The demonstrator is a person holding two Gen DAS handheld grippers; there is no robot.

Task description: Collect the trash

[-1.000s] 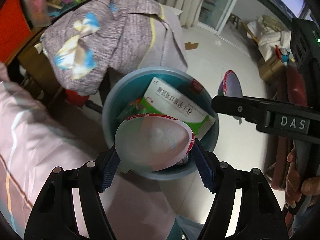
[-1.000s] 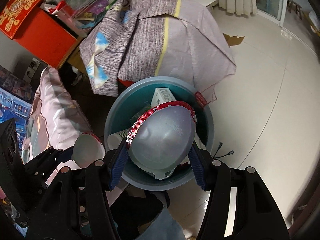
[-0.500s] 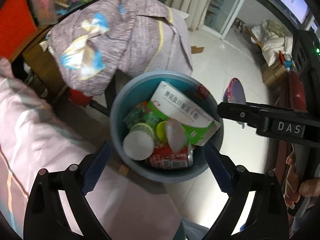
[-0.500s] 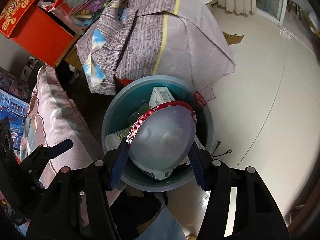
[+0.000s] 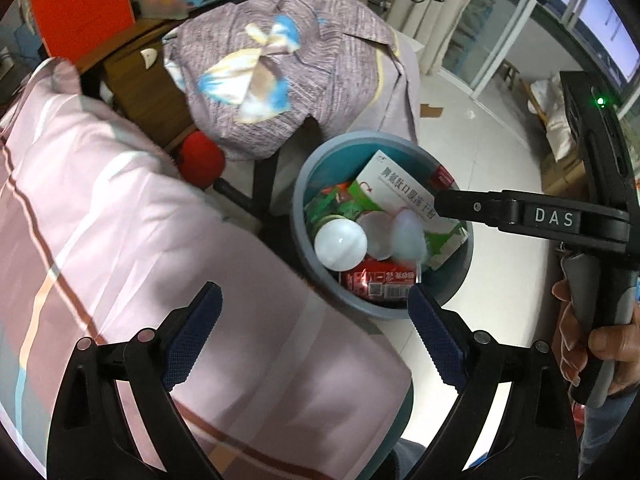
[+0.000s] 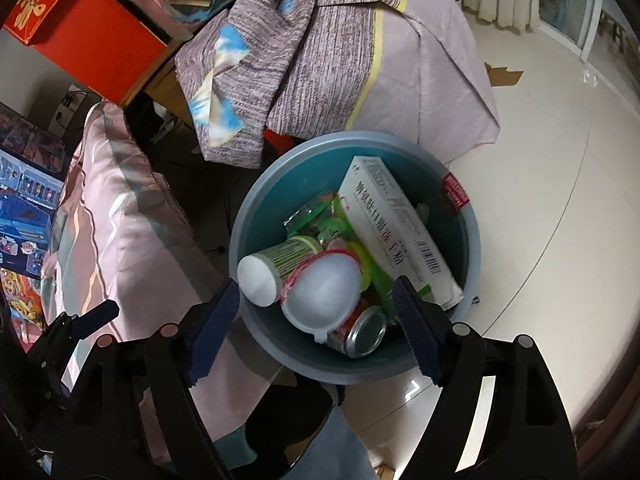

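A blue round trash bin [image 6: 256,204] stands on the floor, also in the left wrist view [image 5: 300,208]. It holds a white and green box [image 6: 394,232], a green cup [image 6: 276,268], a clear plastic lid [image 6: 324,286], a red can [image 6: 360,332] and green wrappers. In the left wrist view a blurred clear lid [image 5: 408,236] lies among the trash beside the cup [image 5: 340,244]. My right gripper [image 6: 316,328] is open and empty just above the bin's near rim. My left gripper [image 5: 316,340] is open and empty over the pink quilt, left of the bin.
A pink striped quilt [image 5: 120,240] lies left of the bin. A purple cloth [image 6: 352,52] drapes furniture behind it. An orange box [image 6: 80,28] stands at the back left. Pale tiled floor [image 6: 540,200] spreads to the right.
Both grippers have opened and let go of their clear lids, which dropped into the bin. The left gripper has drawn back to the left, over the quilt.
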